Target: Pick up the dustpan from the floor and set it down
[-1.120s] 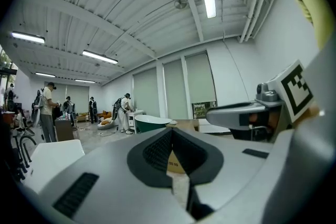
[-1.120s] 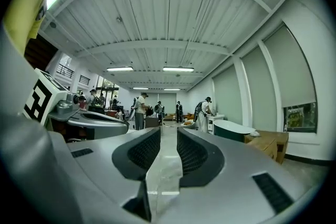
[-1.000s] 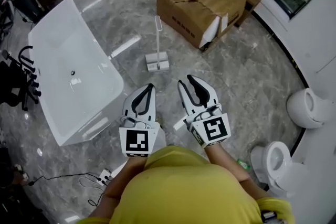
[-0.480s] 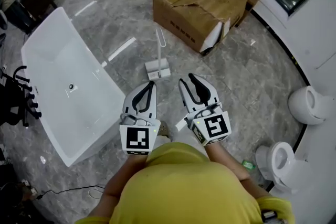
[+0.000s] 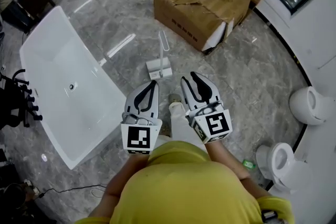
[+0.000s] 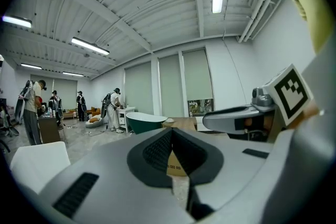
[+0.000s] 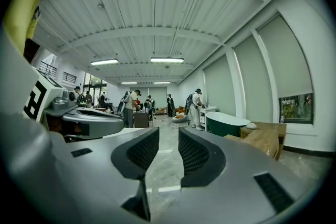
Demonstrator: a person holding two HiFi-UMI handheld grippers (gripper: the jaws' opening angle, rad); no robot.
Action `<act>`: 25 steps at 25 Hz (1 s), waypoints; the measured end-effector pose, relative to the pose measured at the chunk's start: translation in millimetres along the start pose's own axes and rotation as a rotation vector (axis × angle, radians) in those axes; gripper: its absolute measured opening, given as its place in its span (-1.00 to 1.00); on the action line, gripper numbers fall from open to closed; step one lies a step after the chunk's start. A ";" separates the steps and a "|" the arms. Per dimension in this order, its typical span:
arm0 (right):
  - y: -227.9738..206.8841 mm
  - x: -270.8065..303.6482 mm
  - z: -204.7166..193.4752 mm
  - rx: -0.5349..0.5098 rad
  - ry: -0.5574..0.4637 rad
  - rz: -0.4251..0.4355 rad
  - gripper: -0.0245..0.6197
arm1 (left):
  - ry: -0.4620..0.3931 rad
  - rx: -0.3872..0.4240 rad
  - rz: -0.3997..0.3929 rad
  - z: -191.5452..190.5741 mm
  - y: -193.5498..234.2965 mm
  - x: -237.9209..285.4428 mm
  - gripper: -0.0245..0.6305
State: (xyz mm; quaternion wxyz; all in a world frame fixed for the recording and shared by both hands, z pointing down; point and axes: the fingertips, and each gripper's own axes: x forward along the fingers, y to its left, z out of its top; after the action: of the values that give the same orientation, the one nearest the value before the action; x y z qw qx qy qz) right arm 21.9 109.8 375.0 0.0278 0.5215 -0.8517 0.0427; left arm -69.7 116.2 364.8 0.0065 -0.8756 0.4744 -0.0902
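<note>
The white dustpan [image 5: 158, 67] stands on the grey marble floor with its thin handle [image 5: 163, 43] upright, just ahead of both grippers in the head view. My left gripper [image 5: 151, 84] is held a little below and left of the pan; its tips meet and nothing is in them, which the left gripper view [image 6: 172, 131] confirms. My right gripper [image 5: 192, 77] is to the pan's right, open, with a bare gap between its pads [image 7: 168, 135]. Neither gripper touches the dustpan. The gripper views do not show the pan.
A long white bathtub [image 5: 63, 81] lies at the left. Cardboard boxes [image 5: 205, 5] stand beyond the dustpan. Two toilets [image 5: 310, 105] [image 5: 281, 162] sit by the right wall. My own leg and shoe [image 5: 176, 107] are between the grippers. Several people stand far off [image 7: 195, 107].
I have stepped forward: the dustpan, bathtub and boxes sit nearer in the head view, and my leg now shows between the grippers. Both grippers travelled forward with me, jaws much the same.
</note>
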 end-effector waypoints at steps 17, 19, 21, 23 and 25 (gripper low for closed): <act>-74.8 133.6 -46.5 -0.066 0.108 0.151 -0.52 | 0.056 -0.027 0.092 -12.2 63.4 126.5 -0.92; -83.8 149.4 -55.0 -0.065 0.123 0.177 -0.52 | 0.059 -0.042 0.104 -16.9 69.3 142.5 -0.92; -90.9 162.6 -63.1 -0.066 0.138 0.204 -0.52 | 0.070 -0.043 0.118 -20.5 73.9 156.5 -0.92; -95.5 174.9 -70.8 -0.060 0.152 0.236 -0.52 | 0.081 -0.042 0.132 -22.3 78.7 168.6 -0.92; -97.8 186.2 -78.5 -0.050 0.168 0.271 -0.52 | 0.089 -0.051 0.148 -23.2 84.6 179.3 -0.92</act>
State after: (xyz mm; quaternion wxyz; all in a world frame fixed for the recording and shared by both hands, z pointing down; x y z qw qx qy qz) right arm 24.6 -91.4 474.5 0.1060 0.3956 -0.9097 0.0683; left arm -48.0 -77.8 406.6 -0.0305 -0.8332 0.5398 -0.1164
